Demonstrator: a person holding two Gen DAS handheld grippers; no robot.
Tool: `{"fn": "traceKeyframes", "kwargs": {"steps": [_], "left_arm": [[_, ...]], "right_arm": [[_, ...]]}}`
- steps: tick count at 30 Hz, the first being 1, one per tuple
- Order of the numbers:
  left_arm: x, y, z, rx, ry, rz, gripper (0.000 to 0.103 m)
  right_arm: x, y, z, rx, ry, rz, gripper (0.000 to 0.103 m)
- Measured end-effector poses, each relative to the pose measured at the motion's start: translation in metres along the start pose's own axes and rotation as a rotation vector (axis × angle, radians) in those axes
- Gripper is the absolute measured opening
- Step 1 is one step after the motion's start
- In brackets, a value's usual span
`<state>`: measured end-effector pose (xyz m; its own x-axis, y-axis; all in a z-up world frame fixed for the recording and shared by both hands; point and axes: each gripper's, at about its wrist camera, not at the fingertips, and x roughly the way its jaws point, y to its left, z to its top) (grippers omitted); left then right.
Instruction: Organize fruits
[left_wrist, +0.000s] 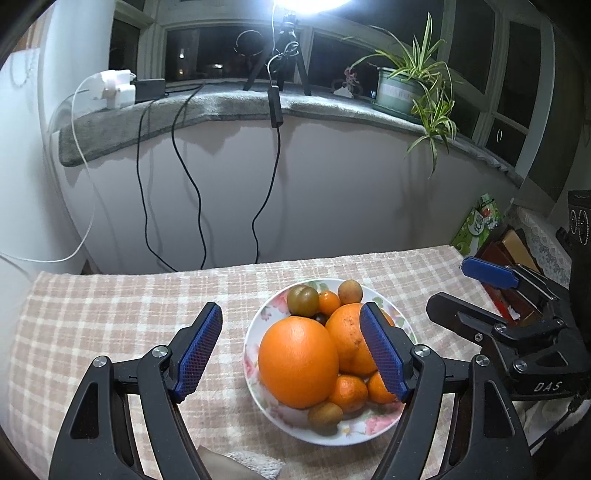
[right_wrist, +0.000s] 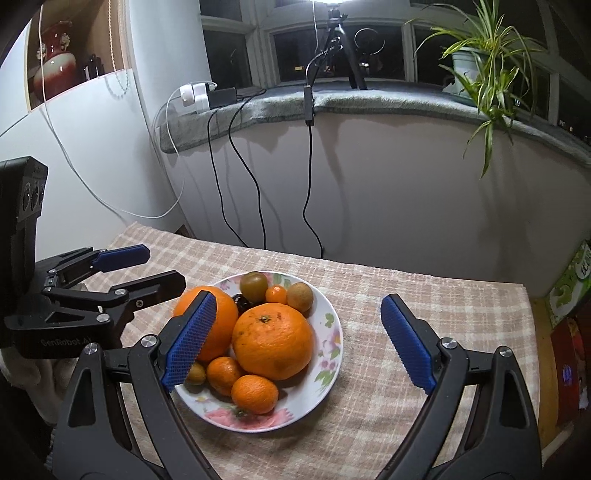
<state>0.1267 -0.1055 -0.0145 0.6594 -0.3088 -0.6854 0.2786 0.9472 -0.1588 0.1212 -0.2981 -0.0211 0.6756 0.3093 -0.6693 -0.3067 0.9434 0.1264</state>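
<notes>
Two views share one scene, yet only the right wrist view shows a red vase (right_wrist: 51, 59) in a wall niche, while only the left wrist view shows brown boxes (left_wrist: 506, 254) past the tabletop (left_wrist: 110, 314) edge. A floral plate (left_wrist: 255, 332) sits mid-tabletop on the checked cloth, heaped with fruit: two big oranges (left_wrist: 298, 360), three small mandarins (right_wrist: 255, 393), then greenish-brown little fruits (left_wrist: 303, 300). The left tool (left_wrist: 291, 352) hangs over the plate, its pads apart and gripping nothing. The right tool (right_wrist: 299, 341) likewise stands wide apart and empty.
</notes>
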Motion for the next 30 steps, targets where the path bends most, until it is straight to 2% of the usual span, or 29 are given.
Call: {"fn": "traceKeyframes", "kwargs": {"steps": [4,8,19,30], "left_arm": [[-0.01,0.0,-0.004,-0.006,-0.01,-0.002,0.077],[-0.02,-0.001,-0.01,-0.004,-0.019,0.005,0.077],[-0.045,-0.001,-0.025,-0.001,-0.04,0.041,0.082],[-0.057,0.001,-0.033,-0.004,-0.051,0.049,0.082]], "right_arm": [[-0.012,0.008,-0.001,0.004,-0.029,-0.022,0.093],[-0.023,0.014,-0.005,0.008,-0.058,-0.053,0.103],[-0.042,0.021,-0.02,0.037,-0.088,-0.139,0.103],[-0.05,0.022,-0.028,0.047,-0.094,-0.161,0.103]]}}
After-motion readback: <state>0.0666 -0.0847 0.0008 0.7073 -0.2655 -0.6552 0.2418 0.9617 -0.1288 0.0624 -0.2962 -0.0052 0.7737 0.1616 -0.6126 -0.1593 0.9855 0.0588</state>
